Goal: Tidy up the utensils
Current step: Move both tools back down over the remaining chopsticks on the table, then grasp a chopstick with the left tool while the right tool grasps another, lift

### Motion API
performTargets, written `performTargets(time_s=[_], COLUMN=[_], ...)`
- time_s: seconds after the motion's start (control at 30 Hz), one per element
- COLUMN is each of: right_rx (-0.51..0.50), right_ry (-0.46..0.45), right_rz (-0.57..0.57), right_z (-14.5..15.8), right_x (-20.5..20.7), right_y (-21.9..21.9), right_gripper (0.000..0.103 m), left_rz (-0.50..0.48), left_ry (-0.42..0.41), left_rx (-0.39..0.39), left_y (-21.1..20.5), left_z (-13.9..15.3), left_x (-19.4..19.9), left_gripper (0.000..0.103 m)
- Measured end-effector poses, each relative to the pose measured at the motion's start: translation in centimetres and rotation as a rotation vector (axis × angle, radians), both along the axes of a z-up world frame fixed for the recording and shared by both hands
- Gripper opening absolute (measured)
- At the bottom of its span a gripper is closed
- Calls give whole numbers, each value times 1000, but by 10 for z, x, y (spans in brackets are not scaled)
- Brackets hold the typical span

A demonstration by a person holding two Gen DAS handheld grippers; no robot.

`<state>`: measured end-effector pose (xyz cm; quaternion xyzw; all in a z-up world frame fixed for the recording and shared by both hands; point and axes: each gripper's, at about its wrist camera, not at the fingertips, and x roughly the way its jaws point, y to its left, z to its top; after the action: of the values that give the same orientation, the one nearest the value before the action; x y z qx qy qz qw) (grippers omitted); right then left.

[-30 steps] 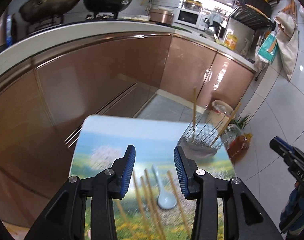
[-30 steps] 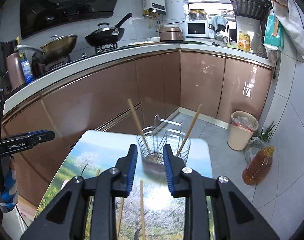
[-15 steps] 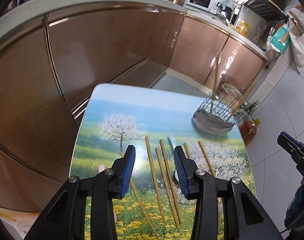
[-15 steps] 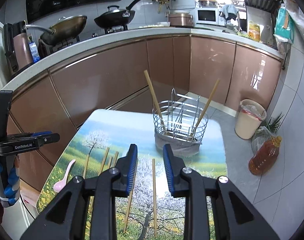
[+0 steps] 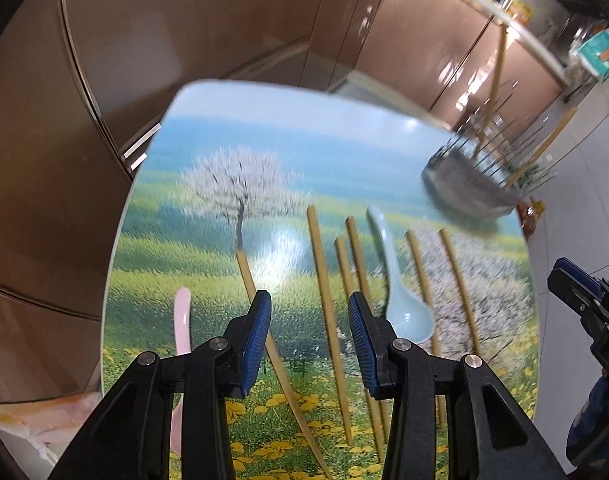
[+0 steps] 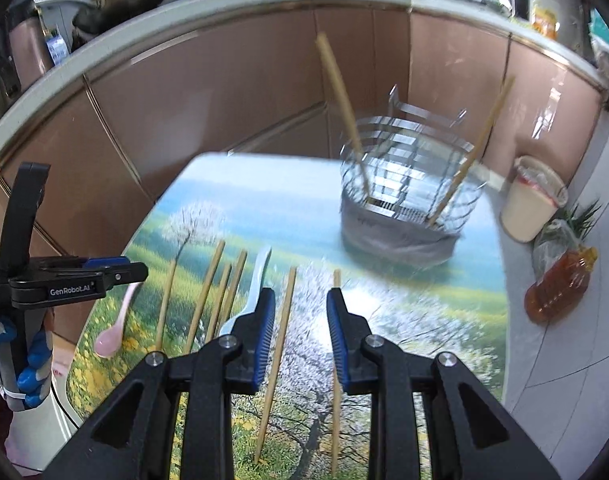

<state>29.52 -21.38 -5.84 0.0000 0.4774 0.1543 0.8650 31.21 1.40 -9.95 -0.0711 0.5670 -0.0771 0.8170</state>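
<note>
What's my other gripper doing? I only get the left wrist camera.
Observer: The right gripper is open and holds nothing. A chopstick lying on the table shows between its fingers.
Operator: Where's the pink spoon bowl? It's hidden here.
Observer: The bowl rests on the table, close to its left edge.
Operator: What's behind the basket?
Observer: A cream bin with a bag in it stands on the floor.

Pale blue spoon (image 5: 400,300), pink spoon (image 6: 113,330), tan chopsticks (image 5: 328,300), landscape-print tabletop (image 5: 224,140), seemingly silver wire basket (image 6: 404,200), blue-padded black tongs (image 5: 309,320).
</note>
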Motion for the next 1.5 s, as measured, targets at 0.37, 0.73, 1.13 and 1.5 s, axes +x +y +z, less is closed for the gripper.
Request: performTargets(time_s=[0.37, 0.73, 1.13, 1.5], right_rx=[-30, -82, -121, -160], right_ry=[162, 279, 317, 332], right_rz=[41, 64, 103, 122], right_z=[-56, -100, -116, -131], right_x=[39, 75, 91, 88], right_y=[24, 40, 62, 83], right_gripper=[25, 22, 18, 9], left_rz=[-8, -24, -20, -17], left_ry=[138, 209, 234, 246], left_rx=[-18, 11, -5, 2], left_y=[-13, -26, -28, -34], left_z=[-44, -66, -76, -77], left_x=[33, 58, 70, 70], left_gripper=[40, 36, 26, 15])
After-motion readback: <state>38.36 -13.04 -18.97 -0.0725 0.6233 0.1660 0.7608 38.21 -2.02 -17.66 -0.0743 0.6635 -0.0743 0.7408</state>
